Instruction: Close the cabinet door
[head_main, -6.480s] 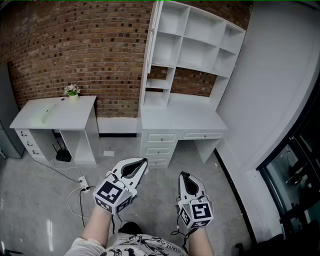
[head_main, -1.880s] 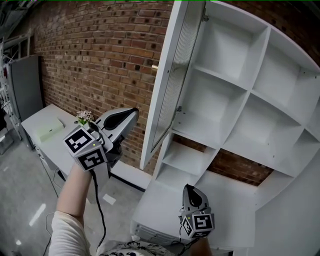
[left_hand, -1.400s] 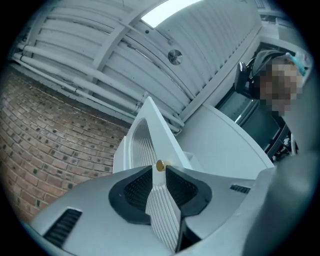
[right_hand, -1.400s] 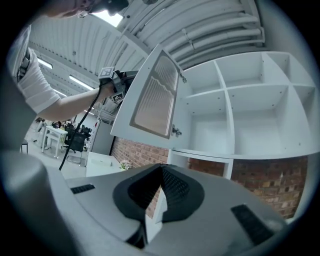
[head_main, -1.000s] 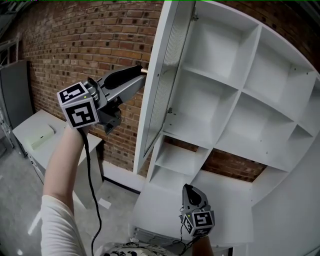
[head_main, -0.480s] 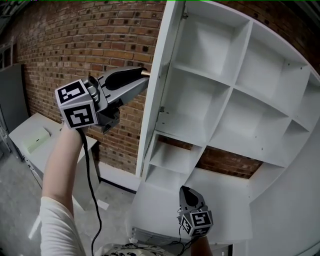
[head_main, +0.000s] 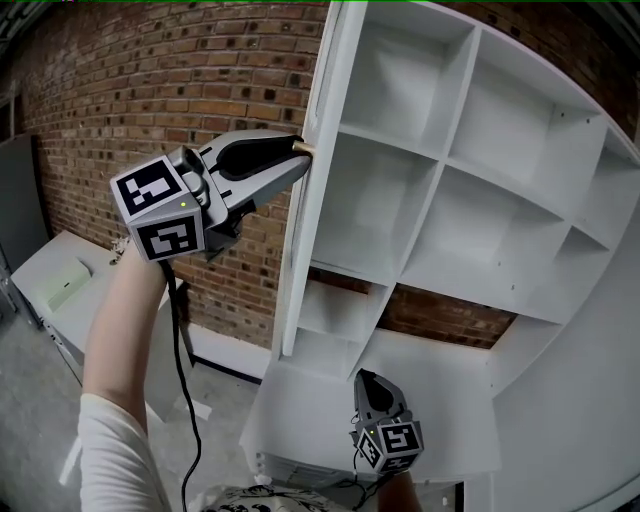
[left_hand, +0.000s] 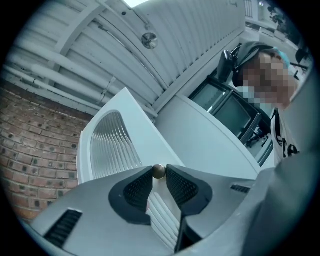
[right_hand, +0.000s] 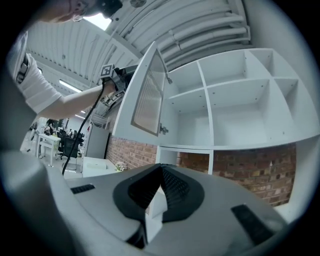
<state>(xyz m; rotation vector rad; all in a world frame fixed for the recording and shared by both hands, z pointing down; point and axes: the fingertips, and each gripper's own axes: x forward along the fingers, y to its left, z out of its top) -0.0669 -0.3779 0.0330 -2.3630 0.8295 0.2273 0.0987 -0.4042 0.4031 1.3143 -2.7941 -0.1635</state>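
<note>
The white cabinet door (head_main: 312, 200) with its ribbed glass panel (left_hand: 107, 145) stands open, almost edge-on in the head view, hinged on the open shelf unit (head_main: 470, 170). My left gripper (head_main: 300, 157) is raised to the door's edge. Its jaws have just been closing, and its fingertips (left_hand: 145, 176) now press on either side of the small brass knob (left_hand: 159, 171). The right gripper view shows the door (right_hand: 147, 97) swung out from the shelves, with the left arm reaching up to it. My right gripper (head_main: 368, 380) hangs low over the desk, shut and empty.
Below the shelves is a white desk top (head_main: 320, 400). A brick wall (head_main: 150, 90) runs behind, with a second white desk (head_main: 40, 275) at the left. A black cable (head_main: 185, 400) hangs from the left gripper. A person's upper body (left_hand: 290, 150) fills the left gripper view's right edge.
The left gripper has moved right onto the knob and its jaws have narrowed around it. The door has swung further toward the shelves. The right gripper has barely shifted.
</note>
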